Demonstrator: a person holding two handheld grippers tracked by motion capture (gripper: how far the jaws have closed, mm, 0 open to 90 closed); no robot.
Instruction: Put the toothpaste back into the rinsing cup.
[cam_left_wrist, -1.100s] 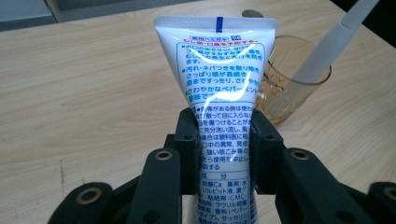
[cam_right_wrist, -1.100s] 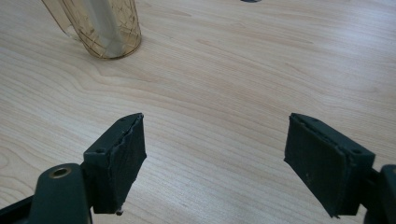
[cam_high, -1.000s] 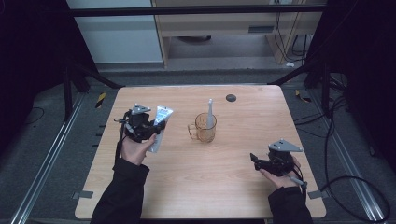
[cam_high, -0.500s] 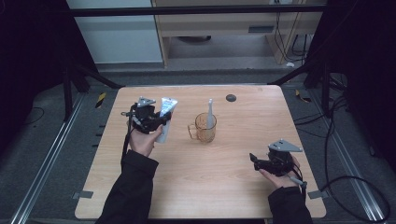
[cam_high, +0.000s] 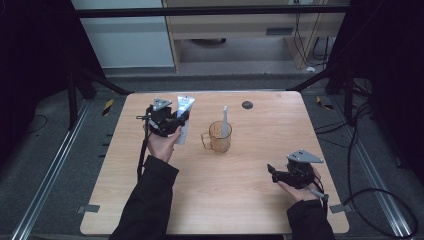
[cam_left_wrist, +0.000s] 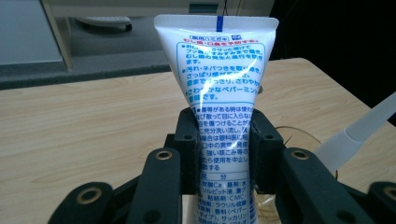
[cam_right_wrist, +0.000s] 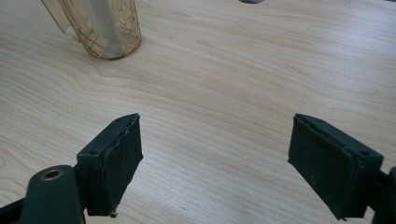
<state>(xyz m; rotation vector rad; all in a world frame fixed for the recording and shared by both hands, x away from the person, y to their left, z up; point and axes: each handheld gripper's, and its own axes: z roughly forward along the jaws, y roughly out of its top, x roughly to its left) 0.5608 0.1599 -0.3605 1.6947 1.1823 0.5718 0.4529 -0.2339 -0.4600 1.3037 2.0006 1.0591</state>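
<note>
The white printed toothpaste tube (cam_left_wrist: 217, 93), clamped mid-body in your left gripper (cam_high: 167, 122) with its crimped end up, hangs just left of the amber plastic cup (cam_high: 220, 137), while your right gripper (cam_high: 287, 175) rests open, near right.

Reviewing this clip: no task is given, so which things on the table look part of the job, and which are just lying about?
In play, judging by the grasp:
- toothpaste tube, clamped in the left claw
- amber cup with a toothbrush standing in it, beside the tube
- right claw, open and empty

Lying about:
- small dark disc near the table's far edge
</note>
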